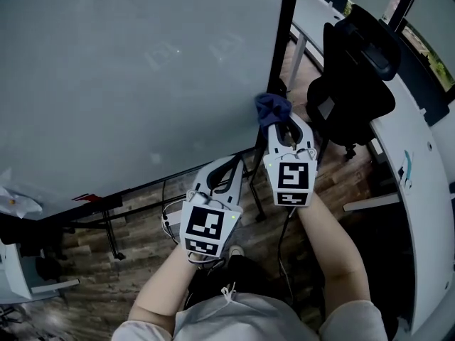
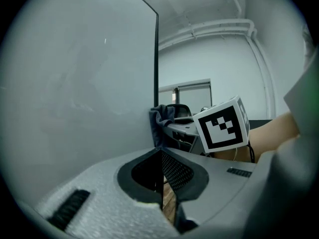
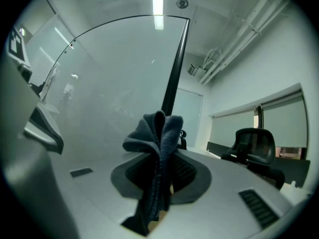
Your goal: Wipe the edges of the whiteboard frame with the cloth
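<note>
The whiteboard fills the upper left of the head view; its black frame runs down the right edge and along the bottom edge. My right gripper is shut on a dark blue cloth, which is pressed against the frame's lower right corner. In the right gripper view the cloth bunches up between the jaws of the right gripper, with the frame rising behind. My left gripper hangs just below the bottom edge, shut and empty. In the left gripper view the left gripper faces the frame and the cloth.
A black office chair stands close on the right, beside a curved white desk. The board's stand legs and cables lie on the wooden floor below. A white object sits at the far left.
</note>
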